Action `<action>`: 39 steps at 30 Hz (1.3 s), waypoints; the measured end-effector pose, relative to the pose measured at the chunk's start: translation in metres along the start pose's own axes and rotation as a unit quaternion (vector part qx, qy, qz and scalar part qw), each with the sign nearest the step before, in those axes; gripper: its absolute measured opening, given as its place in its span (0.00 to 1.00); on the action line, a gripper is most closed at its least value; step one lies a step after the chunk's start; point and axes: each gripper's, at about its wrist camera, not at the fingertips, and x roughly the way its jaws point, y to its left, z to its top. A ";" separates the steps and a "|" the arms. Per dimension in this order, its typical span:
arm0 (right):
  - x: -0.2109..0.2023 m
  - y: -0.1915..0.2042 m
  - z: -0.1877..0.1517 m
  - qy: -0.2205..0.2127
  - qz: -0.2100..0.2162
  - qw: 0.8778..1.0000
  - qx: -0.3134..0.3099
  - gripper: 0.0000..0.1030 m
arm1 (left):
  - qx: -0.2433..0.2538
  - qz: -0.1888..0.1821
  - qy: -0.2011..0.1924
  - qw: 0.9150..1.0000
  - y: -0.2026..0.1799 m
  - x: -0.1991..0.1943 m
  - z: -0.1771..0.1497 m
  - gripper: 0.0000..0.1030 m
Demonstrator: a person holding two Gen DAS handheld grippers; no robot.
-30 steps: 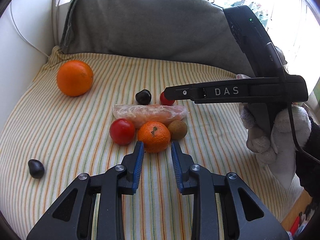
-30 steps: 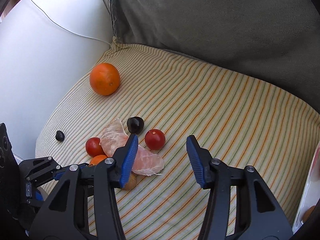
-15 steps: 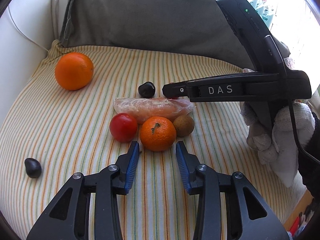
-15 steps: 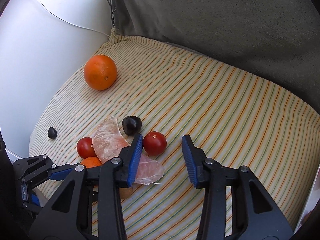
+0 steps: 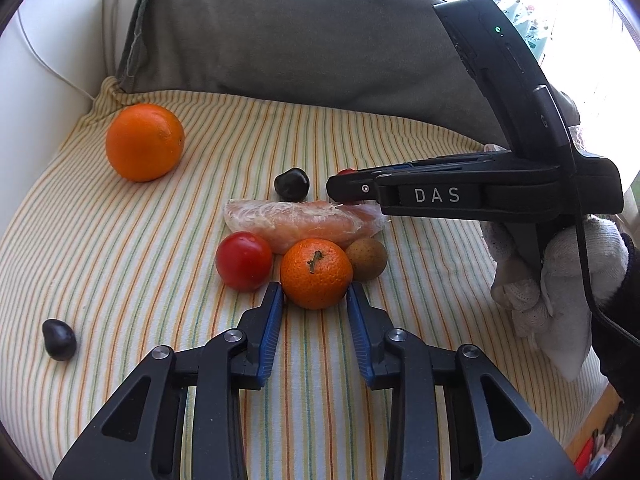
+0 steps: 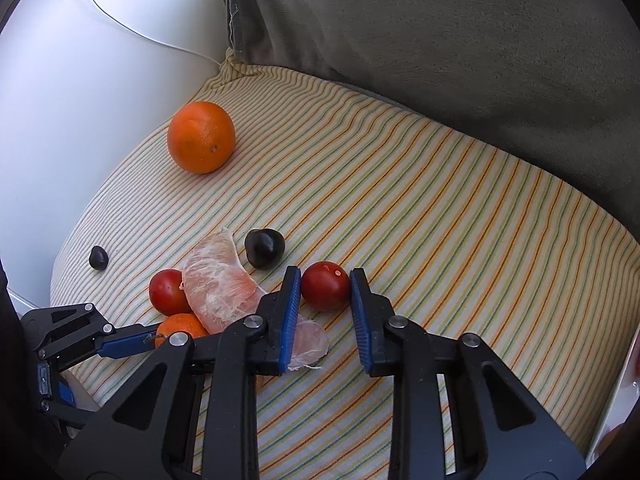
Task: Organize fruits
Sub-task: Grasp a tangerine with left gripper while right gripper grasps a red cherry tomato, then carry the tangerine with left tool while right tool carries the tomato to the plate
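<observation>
The small red tomato (image 6: 325, 286) sits squarely between the blue pads of the right gripper (image 6: 325, 292), and both pads press its sides: the jaws have closed onto it and pinch it where it rests on the striped cushion (image 6: 400, 208). Just outside the left-hand pad lies the peeled citrus segment (image 6: 224, 280), its long axis running away from the jaws; the dark plum (image 6: 264, 247) lies just beyond the fingertips.

The mandarin (image 5: 316, 273) lies at the tips of the left gripper (image 5: 315, 300), between its pads, stem up. Those jaws are closing around it; whether the pads press it yet I cannot tell. A second tomato (image 5: 243, 260) sits just outside the left pad, a brown kiwi-like fruit (image 5: 367, 258) just outside the right.

The large orange (image 5: 144, 142) lies well apart.

Each hand is nearest its own fruit.
</observation>
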 end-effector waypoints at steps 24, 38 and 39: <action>-0.098 -0.011 -0.030 -0.088 -0.043 0.995 -0.011 0.25 | 0.026 -0.042 -0.052 0.997 -0.032 -0.037 0.010 0.30; -0.177 -0.067 -0.071 -0.136 -0.102 0.985 0.044 0.25 | 0.068 -0.090 -0.055 0.992 -0.095 -0.021 0.034 0.30; -0.181 -0.072 -0.075 -0.137 -0.107 0.984 0.050 0.25 | 0.072 -0.093 -0.056 0.992 -0.100 -0.019 0.036 0.30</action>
